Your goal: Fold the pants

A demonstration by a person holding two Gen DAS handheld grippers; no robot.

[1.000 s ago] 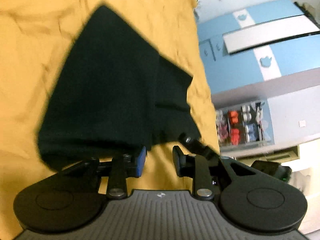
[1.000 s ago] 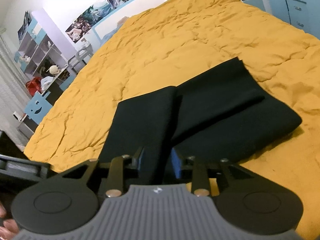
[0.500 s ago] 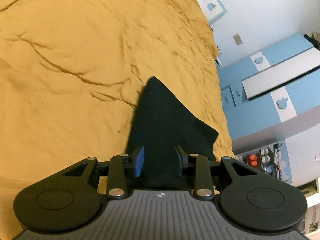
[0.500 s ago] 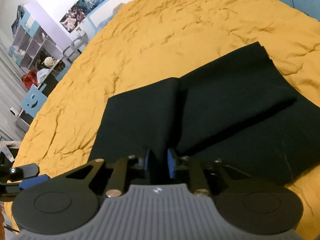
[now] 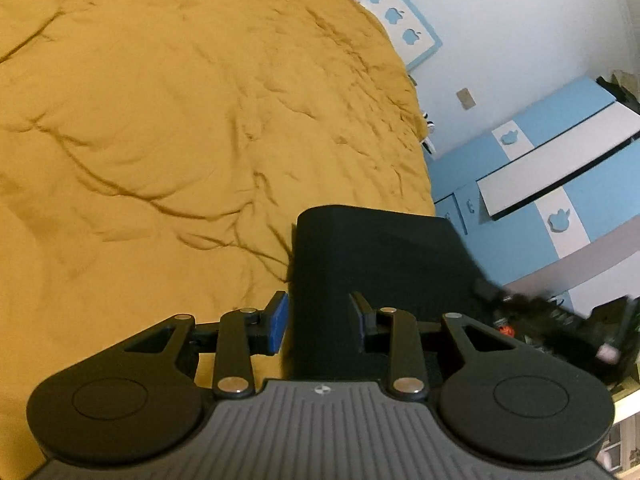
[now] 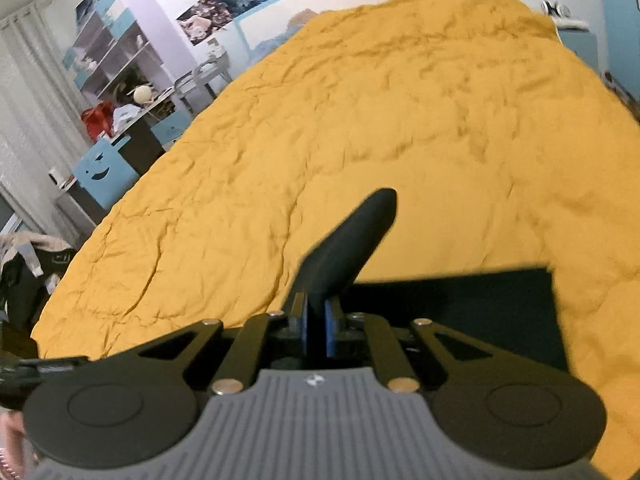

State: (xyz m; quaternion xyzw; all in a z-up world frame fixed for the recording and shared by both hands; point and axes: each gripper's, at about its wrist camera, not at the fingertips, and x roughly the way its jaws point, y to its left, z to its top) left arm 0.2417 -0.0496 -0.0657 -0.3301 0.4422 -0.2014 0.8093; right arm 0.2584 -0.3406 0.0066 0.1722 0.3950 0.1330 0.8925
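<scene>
Pants [image 6: 352, 240] run straight through your right fingers [image 6: 330, 334]: the blue pads are pressed nearly together on a narrow ridge of the black cloth, which rises out of the grip and ends in a rounded fold ahead. Just beyond that hand, to its right, the rest of the pants lies flat as a dark slab on the bed [image 6: 400, 120], its far corner square.

Your left fingers [image 5: 278, 326] stand apart, one to each side of a thick fold of the pants [image 5: 360, 256]. The blue pad on the left sits just beside the cloth and the black one on the right is at its edge, but whether either pad is pressing it cannot be told. From there the fold spreads forward and to the right, its upper edge level, reaching toward the bed's edge.

Under all of it the bed carries a rumpled yellow cover [image 5: 160, 120]. Past the edge in the left view stands a blue and white wardrobe [image 5: 560, 184]; in the right view, shelves [image 6: 108, 52] and a desk [image 6: 132, 128] lie well apart on the left.
</scene>
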